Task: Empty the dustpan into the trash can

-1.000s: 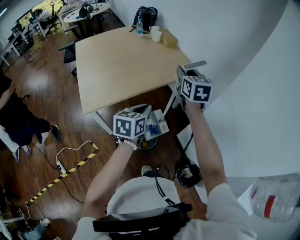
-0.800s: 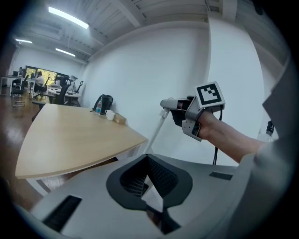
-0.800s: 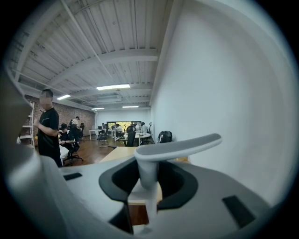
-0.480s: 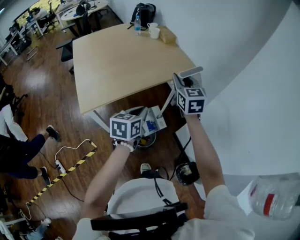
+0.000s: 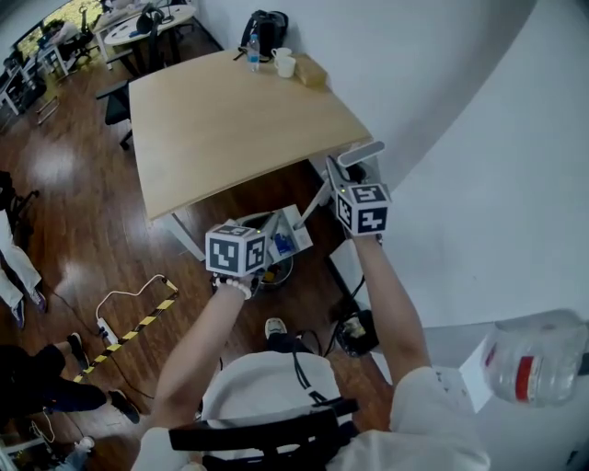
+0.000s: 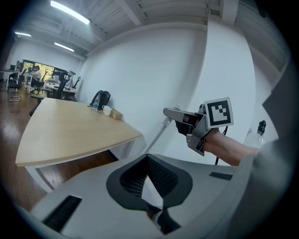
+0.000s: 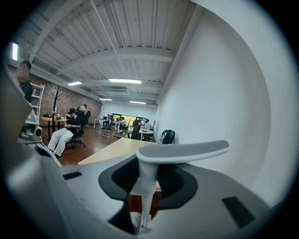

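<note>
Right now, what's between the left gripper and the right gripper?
Head view: the dustpan, above the trash can. Its pan sits by the left gripper; its white pole runs up to the right gripper, whose jaws are closed on it.

There is one table (image 5: 230, 129). On its far edge sit one water bottle (image 5: 250, 46), two white cups (image 5: 285, 64) and one brown box (image 5: 310, 72), with one dark backpack (image 5: 265, 23) just beyond. By its near corner are one trash can (image 5: 276, 274), one dustpan (image 5: 293, 225) and two grippers, the left gripper (image 5: 271, 235) and the right gripper (image 5: 340, 172). One power strip (image 5: 103, 329) lies left of the table.
</note>
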Motion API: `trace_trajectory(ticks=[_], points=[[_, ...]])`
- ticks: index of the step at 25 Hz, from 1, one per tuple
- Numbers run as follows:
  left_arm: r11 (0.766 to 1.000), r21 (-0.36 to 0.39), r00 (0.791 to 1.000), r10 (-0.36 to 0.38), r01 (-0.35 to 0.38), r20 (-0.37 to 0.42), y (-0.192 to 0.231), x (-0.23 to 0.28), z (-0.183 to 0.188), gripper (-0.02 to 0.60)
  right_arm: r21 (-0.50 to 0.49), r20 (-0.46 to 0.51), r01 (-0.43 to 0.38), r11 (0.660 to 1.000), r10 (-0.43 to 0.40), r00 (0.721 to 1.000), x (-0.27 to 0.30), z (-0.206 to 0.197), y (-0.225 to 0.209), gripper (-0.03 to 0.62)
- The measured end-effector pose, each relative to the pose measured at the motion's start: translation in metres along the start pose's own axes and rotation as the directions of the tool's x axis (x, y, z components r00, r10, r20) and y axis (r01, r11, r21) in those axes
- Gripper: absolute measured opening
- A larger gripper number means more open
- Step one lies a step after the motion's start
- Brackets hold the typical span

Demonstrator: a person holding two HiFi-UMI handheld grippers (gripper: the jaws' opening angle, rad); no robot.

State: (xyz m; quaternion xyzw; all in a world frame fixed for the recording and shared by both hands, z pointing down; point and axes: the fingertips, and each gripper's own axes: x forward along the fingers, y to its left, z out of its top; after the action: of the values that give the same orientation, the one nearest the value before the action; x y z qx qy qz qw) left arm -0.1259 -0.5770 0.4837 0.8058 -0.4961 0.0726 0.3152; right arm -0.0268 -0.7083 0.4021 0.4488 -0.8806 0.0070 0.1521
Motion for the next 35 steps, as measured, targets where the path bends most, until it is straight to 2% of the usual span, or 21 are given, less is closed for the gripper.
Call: trace_trajectory(ticks=[9,18,35], points=[[1.000,-0.003,1.000,0.020,-0.020,-0.002,0.008,-0.040,-0.024,-0.011,-0.088,0.064,-0.019,0.996,0.025,0.998,-0.044,-0.009,0.044,0.115],[0.998,-0.057,0.999,0.039,-0.038,0.009,0.017,-0.084,-0.062,-0.011,-0.156,0.099,-0.019,0.988,0.035,0.995,-0.093,-0.026,0.100,0.115],[0.994,-0.077,0.995,0.082,-0.077,0.062,0.018,-0.164,-0.113,-0.011,-0.225,0.099,-0.024,0.974,0.047,0.994,-0.146,-0.059,0.167,0.117]])
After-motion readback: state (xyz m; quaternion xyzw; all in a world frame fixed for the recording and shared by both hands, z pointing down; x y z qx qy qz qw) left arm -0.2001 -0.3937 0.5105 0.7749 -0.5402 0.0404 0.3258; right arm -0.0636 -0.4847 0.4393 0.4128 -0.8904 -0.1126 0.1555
